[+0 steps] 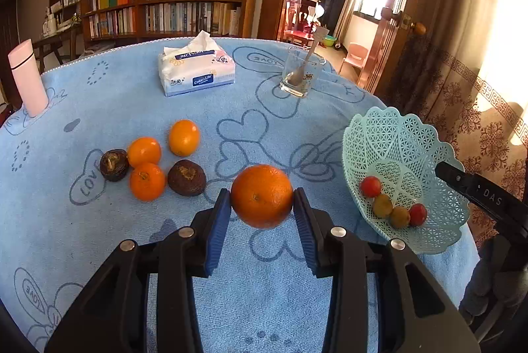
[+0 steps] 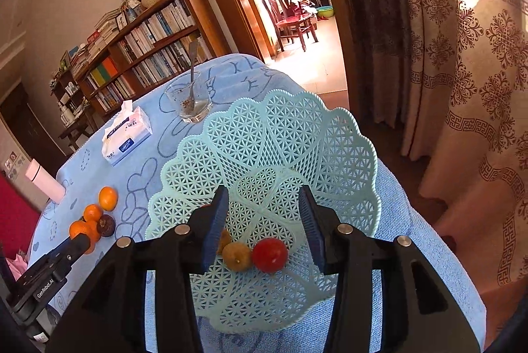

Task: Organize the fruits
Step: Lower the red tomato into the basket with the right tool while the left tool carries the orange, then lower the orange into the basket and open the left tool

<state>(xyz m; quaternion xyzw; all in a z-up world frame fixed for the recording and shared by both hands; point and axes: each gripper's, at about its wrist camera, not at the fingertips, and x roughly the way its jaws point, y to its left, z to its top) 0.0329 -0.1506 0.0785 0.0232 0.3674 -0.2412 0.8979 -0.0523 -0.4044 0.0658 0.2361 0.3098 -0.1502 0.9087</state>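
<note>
My left gripper [image 1: 262, 199] is shut on a large orange [image 1: 261, 195] and holds it above the blue tablecloth [image 1: 132, 108]. To its left lie three smaller oranges [image 1: 147, 181] and two dark brown fruits [image 1: 186, 177]. The mint lattice fruit basket [image 1: 396, 148] sits at the right, with small red [image 1: 370, 186] and yellow-brown fruits [image 1: 382, 205] inside. My right gripper [image 2: 264, 217] is open and empty, hovering over the basket [image 2: 280, 135], above a red fruit [image 2: 269, 254] and a yellow-brown one [image 2: 236, 256]. The loose oranges [image 2: 108, 197] show far left there.
A tissue pack [image 1: 194, 69], a glass with a spoon [image 1: 298, 72] and a pink bottle [image 1: 28, 79] stand at the table's far side. The table edge runs close behind the basket on the right; a curtain [image 2: 462, 88] and doorway lie beyond.
</note>
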